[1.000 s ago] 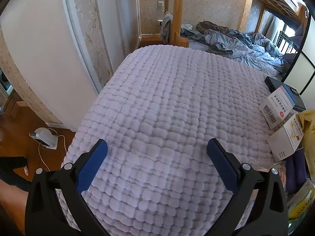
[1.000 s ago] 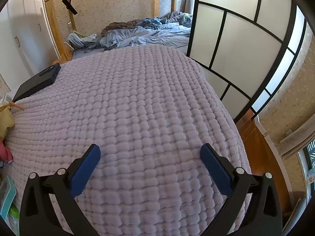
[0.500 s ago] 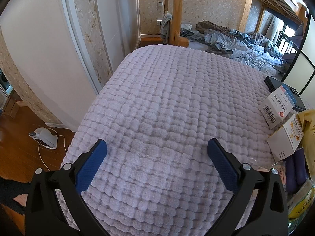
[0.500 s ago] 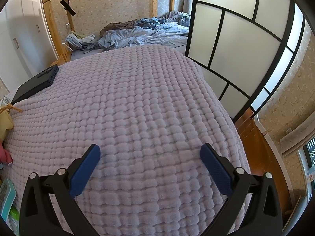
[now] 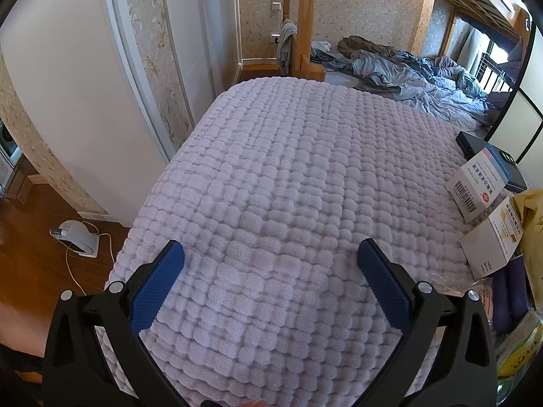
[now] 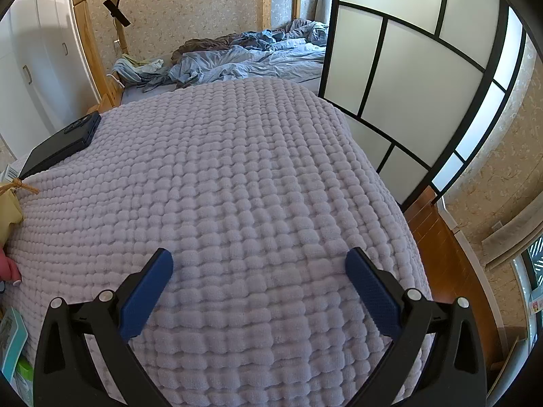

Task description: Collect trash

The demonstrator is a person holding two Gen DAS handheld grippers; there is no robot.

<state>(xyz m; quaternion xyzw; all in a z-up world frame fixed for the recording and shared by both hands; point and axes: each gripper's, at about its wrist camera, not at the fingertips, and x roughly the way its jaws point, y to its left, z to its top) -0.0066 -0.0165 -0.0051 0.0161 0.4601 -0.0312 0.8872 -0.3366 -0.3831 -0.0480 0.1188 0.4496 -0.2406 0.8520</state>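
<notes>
My left gripper (image 5: 269,254) is open above a lilac textured blanket (image 5: 288,176), nothing between its blue pads. To its right, at the blanket's edge, lie two white cardboard boxes (image 5: 475,186) (image 5: 492,244), a yellow bag (image 5: 532,230), a dark purple object (image 5: 509,295), clear plastic wrap (image 5: 465,285) and a yellow-green packet (image 5: 522,349). My right gripper (image 6: 259,264) is also open and empty over the same blanket (image 6: 237,186). At the right wrist view's left edge sit the yellow bag with a twine tie (image 6: 13,200), a pink item (image 6: 8,268) and a teal packet (image 6: 12,342).
A black flat device (image 6: 62,144) lies on the blanket's far side, also the black device (image 5: 488,162). Behind is a bunk bed with crumpled blue bedding (image 5: 407,74) and a wooden post (image 5: 305,17). A white appliance with a cord (image 5: 78,237) sits on the wood floor. A framed sliding screen (image 6: 407,78) stands right.
The right wrist view has drifted slightly, raising the far bedding in frame. In the left wrist view a person's dark-clad leg at lower left has moved out of sight. Both grippers stay open.
</notes>
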